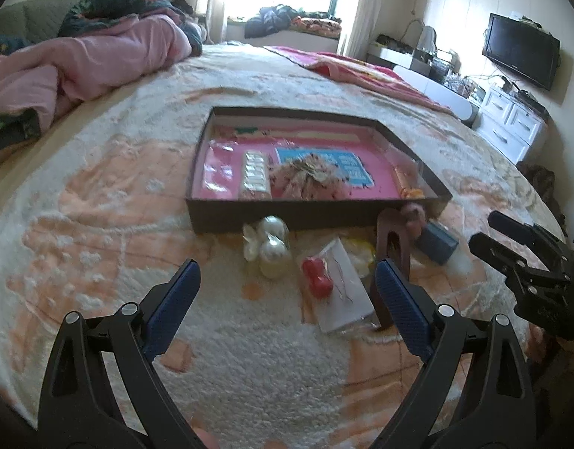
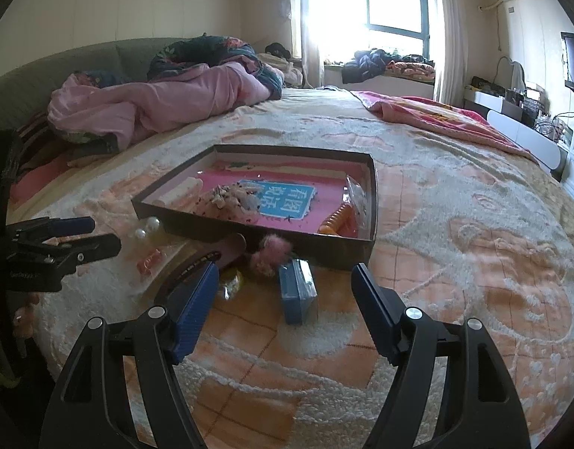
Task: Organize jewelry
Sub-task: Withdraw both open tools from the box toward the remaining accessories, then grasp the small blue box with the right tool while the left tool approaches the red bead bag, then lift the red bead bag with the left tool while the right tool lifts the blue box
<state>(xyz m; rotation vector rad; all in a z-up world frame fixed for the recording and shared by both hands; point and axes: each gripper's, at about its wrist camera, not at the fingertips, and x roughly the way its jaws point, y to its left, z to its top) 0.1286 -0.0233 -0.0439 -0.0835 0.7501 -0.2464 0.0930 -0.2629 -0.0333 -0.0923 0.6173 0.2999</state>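
Observation:
A shallow dark box (image 1: 287, 217) with a pink lining lies on the bed and holds several small packets; it also shows in the right wrist view (image 2: 324, 250). In front of it lie a packet of large pearls (image 1: 272, 247), a red piece on a white card (image 1: 317, 277), a brown hair clip (image 1: 391, 239), a pink pom-pom (image 2: 274, 252) and a small blue box (image 2: 298, 292). My left gripper (image 1: 287, 280) is open and empty above the pearls and card. My right gripper (image 2: 285, 284) is open and empty around the blue box, above it.
The items lie on a fuzzy peach and white blanket (image 2: 455, 262). A pink quilt (image 1: 81, 60) is heaped at the far left. A red blanket (image 2: 436, 116) lies at the far right. White drawers (image 1: 511, 119) and a TV (image 1: 519, 50) stand beyond the bed's right edge.

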